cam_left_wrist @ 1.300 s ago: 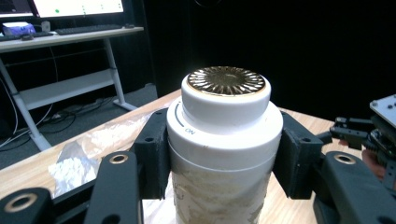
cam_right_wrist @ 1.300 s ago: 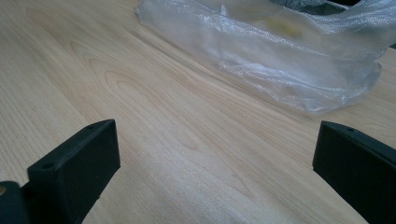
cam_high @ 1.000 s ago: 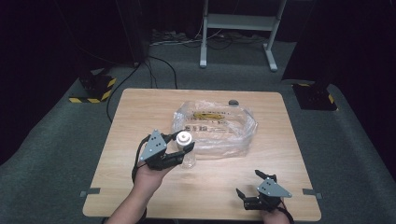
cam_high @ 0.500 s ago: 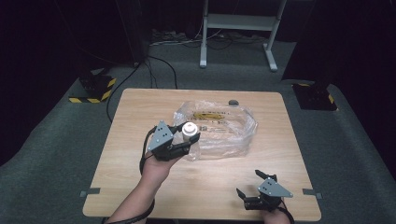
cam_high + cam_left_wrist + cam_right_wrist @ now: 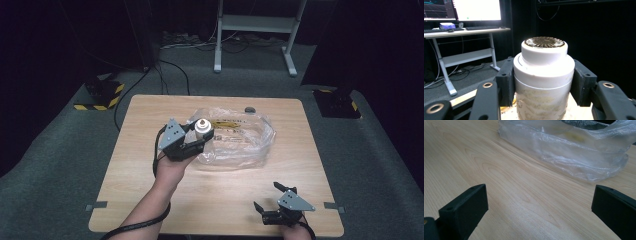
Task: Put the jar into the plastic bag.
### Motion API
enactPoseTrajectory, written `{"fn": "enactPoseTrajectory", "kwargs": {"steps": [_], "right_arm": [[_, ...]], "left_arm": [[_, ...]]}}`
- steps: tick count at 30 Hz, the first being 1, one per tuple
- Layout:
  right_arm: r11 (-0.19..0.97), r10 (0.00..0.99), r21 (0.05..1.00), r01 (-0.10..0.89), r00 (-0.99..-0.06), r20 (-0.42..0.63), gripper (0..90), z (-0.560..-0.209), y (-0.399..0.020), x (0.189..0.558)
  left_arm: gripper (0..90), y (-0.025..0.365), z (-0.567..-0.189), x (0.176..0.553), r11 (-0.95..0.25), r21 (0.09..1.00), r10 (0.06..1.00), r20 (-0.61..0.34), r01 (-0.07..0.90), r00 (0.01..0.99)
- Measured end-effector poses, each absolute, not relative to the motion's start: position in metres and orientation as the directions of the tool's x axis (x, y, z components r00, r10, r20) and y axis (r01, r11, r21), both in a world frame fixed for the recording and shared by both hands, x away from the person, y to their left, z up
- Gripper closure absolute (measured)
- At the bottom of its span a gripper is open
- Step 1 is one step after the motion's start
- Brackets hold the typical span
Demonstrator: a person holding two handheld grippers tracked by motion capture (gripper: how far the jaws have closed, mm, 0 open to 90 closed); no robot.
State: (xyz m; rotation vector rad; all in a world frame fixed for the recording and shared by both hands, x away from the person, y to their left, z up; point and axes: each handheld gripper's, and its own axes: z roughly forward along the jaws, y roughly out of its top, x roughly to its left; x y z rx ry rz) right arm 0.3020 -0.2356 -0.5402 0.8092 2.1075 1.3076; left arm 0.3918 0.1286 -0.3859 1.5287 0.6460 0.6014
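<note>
Held thing: a white cylindrical plastic jar with a gold ribbed disc on its cap, upright, lifted off the table at the near-left edge of the bag.
Left gripper: its two black jaws are clamped on the jar's sides just below the cap, one pad on each flank, so the jar stays vertical and cannot tip while carried.
Grip height: the pads sit on the wide white collar rather than on the narrower cap, which I judge gives the broadest, firmest bearing.
Bag: a crumpled clear plastic bag with yellow print lies flat in the middle of the light wooden table, its opening apparently turned toward the jar; the jar hangs at its rim, so the work looks like getting the jar into or out of it, which I cannot tell.
Right gripper: rests low at the near-right edge of the table, jaws spread wide with nothing between them, well apart from the bag; it seems parked to stay out of the way, or ready to steady the loose film.
Small thing: a grey round cap-like object sits on the table just beyond the bag, untouched.
</note>
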Motion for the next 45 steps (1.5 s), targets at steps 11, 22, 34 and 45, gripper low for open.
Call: {"fn": "enactPoseTrajectory", "kwargs": {"steps": [11,22,34,45], "right_arm": [[0.344,0.722,0.914,0.214,-0.683,-0.112,0.4,-0.54,-0.237,0.302],[0.335,0.723,0.917,0.218,-0.683,-0.102,0.4,-0.54,-0.238,0.302],[0.319,0.725,0.922,0.219,-0.683,-0.088,0.4,-0.54,-0.24,0.303],[0.325,0.725,0.918,0.226,-0.683,-0.089,0.4,-0.54,-0.238,0.303]], "left_arm": [[46.1,0.122,-0.386,0.408,-0.028,0.999,0.722,-0.009,0.042,0.691],[46.2,0.11,-0.388,0.428,-0.028,0.998,0.738,-0.011,0.047,0.674],[46.2,0.101,-0.396,0.45,0.0,0.997,0.761,-0.047,0.073,0.647],[46.2,0.097,-0.406,0.47,0.003,0.996,0.787,-0.055,0.087,0.615]]}}
